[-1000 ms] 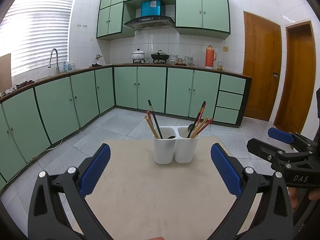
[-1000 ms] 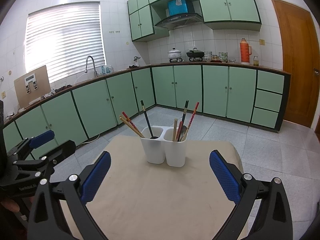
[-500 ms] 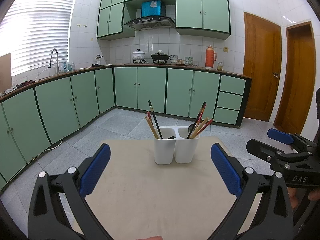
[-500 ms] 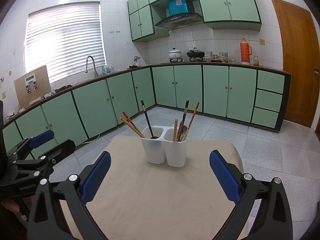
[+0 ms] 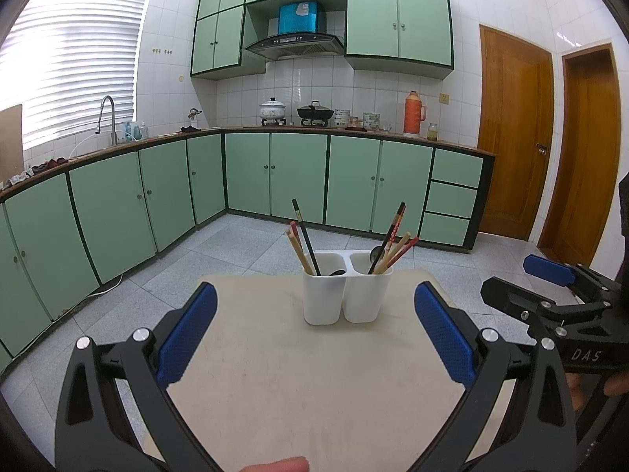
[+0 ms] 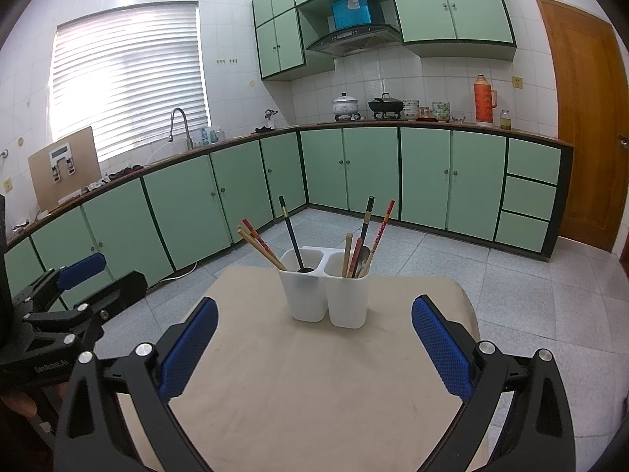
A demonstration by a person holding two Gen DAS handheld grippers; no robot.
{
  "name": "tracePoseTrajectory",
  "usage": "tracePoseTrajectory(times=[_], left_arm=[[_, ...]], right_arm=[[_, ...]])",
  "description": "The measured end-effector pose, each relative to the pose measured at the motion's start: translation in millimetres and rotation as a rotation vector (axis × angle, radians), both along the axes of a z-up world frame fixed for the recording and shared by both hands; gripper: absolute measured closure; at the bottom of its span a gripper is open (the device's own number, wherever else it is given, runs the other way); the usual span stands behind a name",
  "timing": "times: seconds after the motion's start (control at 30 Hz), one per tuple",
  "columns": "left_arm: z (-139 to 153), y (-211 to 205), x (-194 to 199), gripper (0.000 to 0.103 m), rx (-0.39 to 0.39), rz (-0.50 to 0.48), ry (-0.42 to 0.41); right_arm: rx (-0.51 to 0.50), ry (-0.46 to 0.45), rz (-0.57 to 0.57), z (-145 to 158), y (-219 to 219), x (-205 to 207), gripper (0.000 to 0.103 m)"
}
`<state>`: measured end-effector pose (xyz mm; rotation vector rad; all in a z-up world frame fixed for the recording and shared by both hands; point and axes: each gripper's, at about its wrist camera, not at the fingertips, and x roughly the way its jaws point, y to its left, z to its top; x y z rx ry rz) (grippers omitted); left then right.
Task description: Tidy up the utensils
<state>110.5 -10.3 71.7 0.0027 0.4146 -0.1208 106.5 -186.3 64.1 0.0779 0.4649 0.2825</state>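
Note:
A white two-compartment utensil holder [image 5: 346, 295] stands at the far end of a beige table [image 5: 314, 385]; it also shows in the right wrist view [image 6: 328, 299]. Its left compartment holds chopsticks [image 5: 302, 246] and a dark spoon. Its right compartment holds several chopsticks [image 5: 393, 246] and a spoon. My left gripper [image 5: 314, 330] is open and empty, short of the holder. My right gripper [image 6: 314, 338] is open and empty, also short of it. Each gripper shows in the other's view, the right gripper [image 5: 550, 287] at the right edge and the left gripper [image 6: 74, 287] at the left edge.
Green kitchen cabinets [image 5: 298, 177] run along the back and left walls, with a sink tap [image 5: 106, 114], pots and a thermos [image 5: 414, 118] on the counter. Wooden doors [image 5: 511, 133] stand at the right. Tiled floor surrounds the table.

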Motion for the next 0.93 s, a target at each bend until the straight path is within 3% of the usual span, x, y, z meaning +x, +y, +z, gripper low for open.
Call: tracePoseTrajectory(times=[0.93], left_arm=[[-6.8, 3.4, 9.8, 0.006, -0.018, 0.011, 0.023]], right_arm=[[0.008, 0.015, -0.009, -4.0, -4.7, 2.7, 0.006]])
